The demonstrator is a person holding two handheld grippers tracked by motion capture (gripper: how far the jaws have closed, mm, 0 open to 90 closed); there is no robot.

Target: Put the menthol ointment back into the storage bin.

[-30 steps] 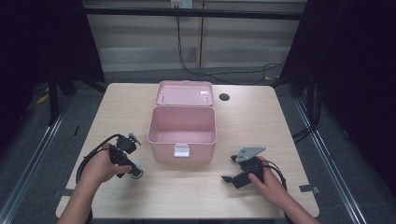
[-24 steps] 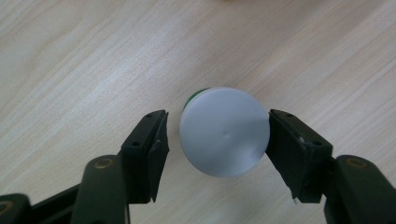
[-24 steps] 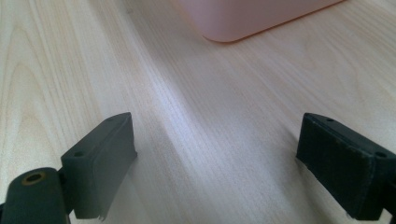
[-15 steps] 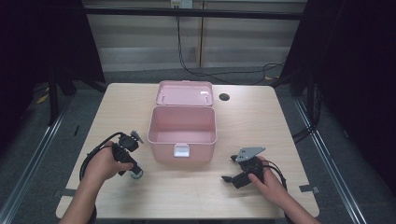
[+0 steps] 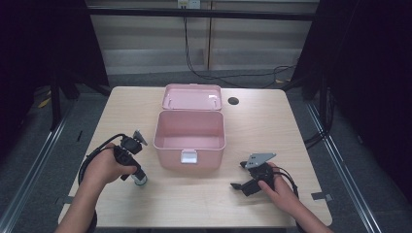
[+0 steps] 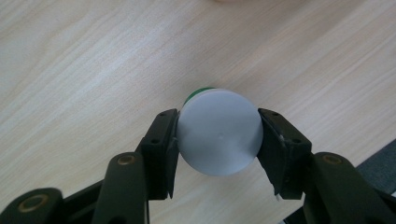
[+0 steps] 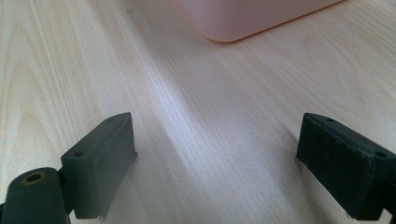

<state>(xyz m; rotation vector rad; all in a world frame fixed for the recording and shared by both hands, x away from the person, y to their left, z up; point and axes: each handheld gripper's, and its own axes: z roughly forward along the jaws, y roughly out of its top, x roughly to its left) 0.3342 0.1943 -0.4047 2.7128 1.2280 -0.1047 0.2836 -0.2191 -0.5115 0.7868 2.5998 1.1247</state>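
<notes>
A small green container with a round white cap (image 6: 218,131) stands on the wooden table. My left gripper (image 6: 218,140) is shut on it, one jaw pressed against each side of the cap. In the high view the container (image 5: 140,179) sits left of the pink box (image 5: 190,138), under my left gripper (image 5: 137,174). The box is open and looks empty, with its lid (image 5: 192,96) leaning back. My right gripper (image 5: 236,175) rests open on the table to the right of the box front. Its jaws stand wide apart with only bare wood between them (image 7: 215,154).
A corner of the pink box (image 7: 243,18) lies ahead of my right gripper. A dark round hole (image 5: 233,101) marks the table near the back right. Cables trail from both grippers toward the table's front edge (image 5: 194,226).
My left gripper has shifted slightly right, toward the box, with the container between its jaws. The right gripper has stayed put.
</notes>
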